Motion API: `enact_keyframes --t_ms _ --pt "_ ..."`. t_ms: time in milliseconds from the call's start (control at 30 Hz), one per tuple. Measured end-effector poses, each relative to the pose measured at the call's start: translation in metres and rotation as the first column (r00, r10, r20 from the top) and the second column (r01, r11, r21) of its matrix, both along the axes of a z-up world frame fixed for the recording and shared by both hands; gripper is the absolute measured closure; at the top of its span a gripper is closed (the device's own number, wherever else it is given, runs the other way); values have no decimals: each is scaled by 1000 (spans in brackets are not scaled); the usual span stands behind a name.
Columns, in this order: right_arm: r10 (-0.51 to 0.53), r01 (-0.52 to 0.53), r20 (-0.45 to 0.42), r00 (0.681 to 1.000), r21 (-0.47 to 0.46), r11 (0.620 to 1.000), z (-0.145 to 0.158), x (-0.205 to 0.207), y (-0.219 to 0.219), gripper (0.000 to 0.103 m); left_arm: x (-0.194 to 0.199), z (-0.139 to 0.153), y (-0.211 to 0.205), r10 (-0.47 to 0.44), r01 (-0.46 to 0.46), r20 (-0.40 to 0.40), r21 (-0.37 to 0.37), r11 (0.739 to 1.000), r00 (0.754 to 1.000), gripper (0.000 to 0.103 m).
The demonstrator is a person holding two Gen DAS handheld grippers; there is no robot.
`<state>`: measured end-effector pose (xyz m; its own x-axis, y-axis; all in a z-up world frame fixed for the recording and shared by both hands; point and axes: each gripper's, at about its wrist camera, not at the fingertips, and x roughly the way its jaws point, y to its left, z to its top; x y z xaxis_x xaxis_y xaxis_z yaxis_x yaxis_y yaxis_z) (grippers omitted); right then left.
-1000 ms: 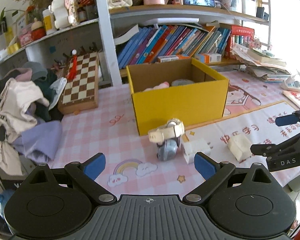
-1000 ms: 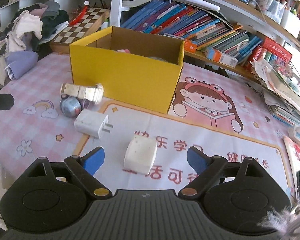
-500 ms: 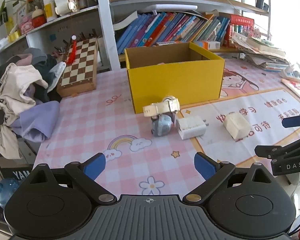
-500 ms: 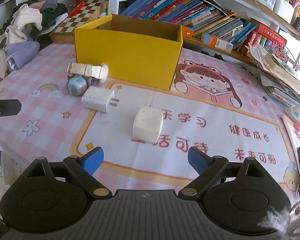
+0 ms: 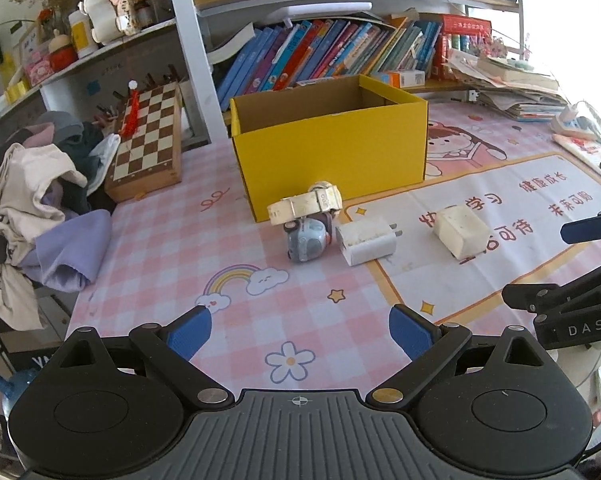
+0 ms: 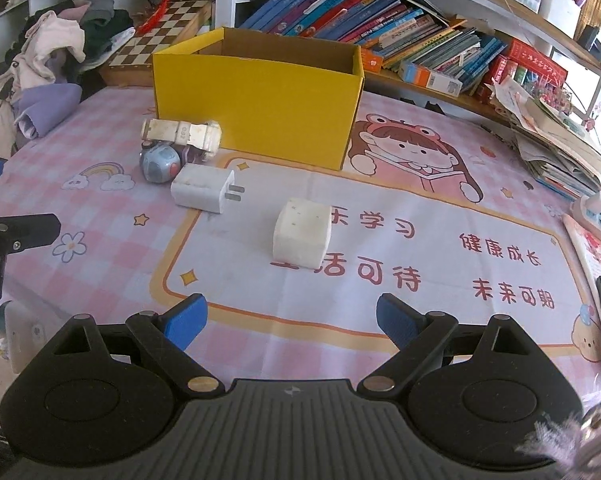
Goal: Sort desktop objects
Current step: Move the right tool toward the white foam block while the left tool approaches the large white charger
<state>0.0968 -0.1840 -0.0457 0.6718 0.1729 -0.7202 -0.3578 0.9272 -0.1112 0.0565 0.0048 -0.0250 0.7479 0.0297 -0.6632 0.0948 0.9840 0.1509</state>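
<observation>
— What are your tongs doing right now?

— Both stand apart with nothing between them. My left gripper (image 5: pixel 298 332) hangs over the pink checked mat (image 5: pixel 172 248), its blue pads wide over a flower print. My right gripper (image 6: pixel 290 320) is spread just as wide over the white panel with the red characters.

— And the things to sort?

— Four of them lie on the mat in front of the yellow box (image 5: pixel 328 152). The cream block (image 6: pixel 301 233) lies nearest my right gripper, directly ahead of it, on the white panel. To its left lies the white charger (image 6: pixel 201 188), on its side, prongs pointing toward the block. Just beyond the charger sits a small blue-grey round toy (image 6: pixel 159 164), touching or almost touching it. A cream watch-like band (image 6: pixel 180 133) rests on top of the toy, close against the front wall of the box.

— Is anything in the box?

— I cannot tell; from here I see only its inner walls.

— What lies around?

— A chessboard (image 5: pixel 148 140) left of the box, a heap of clothes (image 5: pixel 32 200) at the mat's left edge, and rows of books (image 5: pixel 320 52) on the shelf behind.
</observation>
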Motion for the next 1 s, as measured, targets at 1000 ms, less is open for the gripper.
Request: enact_keyframes --t_ms 1000 --pt "2 -2 -46 999 -6 1000 -7 4 -7 11 11 -12 -13 -20 20 -42 0 1000 999 6"
